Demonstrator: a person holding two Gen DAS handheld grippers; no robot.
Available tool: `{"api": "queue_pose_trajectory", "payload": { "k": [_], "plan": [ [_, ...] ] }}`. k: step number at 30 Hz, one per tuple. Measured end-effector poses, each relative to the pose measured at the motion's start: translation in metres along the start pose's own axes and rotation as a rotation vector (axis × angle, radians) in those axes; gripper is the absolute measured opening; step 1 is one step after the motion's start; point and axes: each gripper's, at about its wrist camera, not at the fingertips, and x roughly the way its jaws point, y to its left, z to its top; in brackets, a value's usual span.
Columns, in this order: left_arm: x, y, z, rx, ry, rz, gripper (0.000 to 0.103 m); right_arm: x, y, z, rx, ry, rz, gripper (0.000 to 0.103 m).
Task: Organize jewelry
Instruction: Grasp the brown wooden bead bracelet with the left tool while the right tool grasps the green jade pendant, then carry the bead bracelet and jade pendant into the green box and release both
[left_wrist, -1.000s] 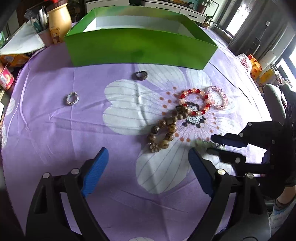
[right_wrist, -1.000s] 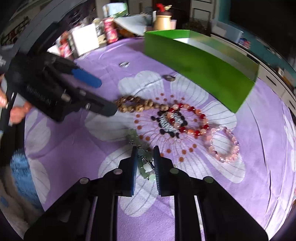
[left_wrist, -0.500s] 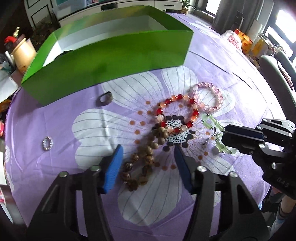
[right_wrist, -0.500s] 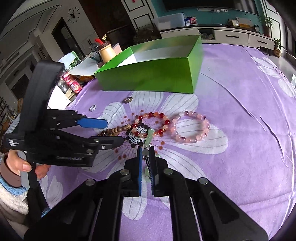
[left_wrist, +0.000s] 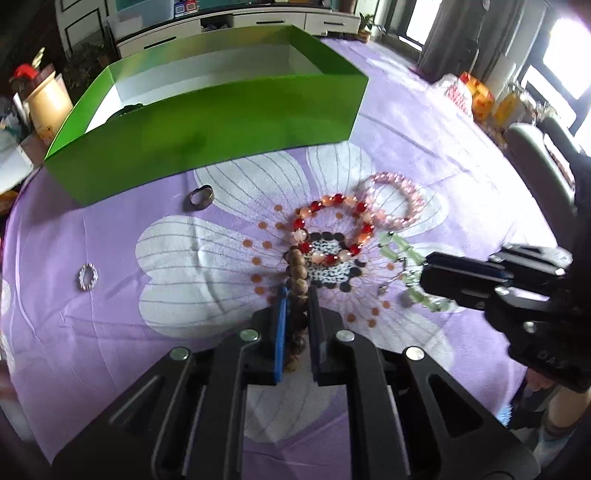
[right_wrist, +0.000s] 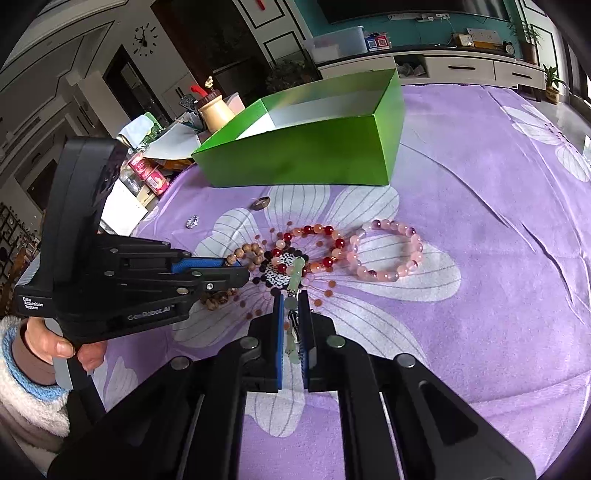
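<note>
My left gripper (left_wrist: 297, 295) is shut on the brown wooden bead bracelet (left_wrist: 296, 273), which lies on the purple flowered cloth (left_wrist: 147, 332). My right gripper (right_wrist: 290, 301) is shut on the pale green jade bracelet (right_wrist: 295, 280), which also shows in the left wrist view (left_wrist: 400, 245). A red and orange bead bracelet (left_wrist: 332, 229) and a pink bead bracelet (left_wrist: 399, 199) lie just beyond. A dark ring (left_wrist: 201, 197) and a small sparkly ring (left_wrist: 88, 277) lie to the left. The open green box (left_wrist: 207, 140) stands behind them.
A cream jar (left_wrist: 48, 103) and packets (right_wrist: 147, 177) crowd the table's left edge. A chair (left_wrist: 539, 155) and bags (left_wrist: 476, 96) stand off the right side. The person's hand (right_wrist: 55, 347) holds the left gripper (right_wrist: 236, 275).
My left gripper has moved right onto the brown bracelet and shut on it. My right gripper stays shut on the green bracelet, which has shifted with it.
</note>
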Motion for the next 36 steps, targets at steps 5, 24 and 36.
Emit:
{"api": "queue_pose_trajectory", "payload": {
  "k": [5, 24, 36],
  "plan": [
    [-0.037, 0.012, -0.009, -0.077, -0.077, -0.082, 0.01, -0.007, 0.003, 0.002, 0.01, -0.022, 0.022, 0.007],
    [-0.089, 0.062, -0.002, -0.241, -0.186, -0.094, 0.01, -0.028, 0.022, 0.033, -0.016, -0.1, 0.053, 0.007],
    [-0.104, 0.068, 0.037, -0.232, -0.234, -0.085, 0.01, -0.036, 0.03, 0.083, -0.051, -0.182, 0.036, 0.007]
  ]
}}
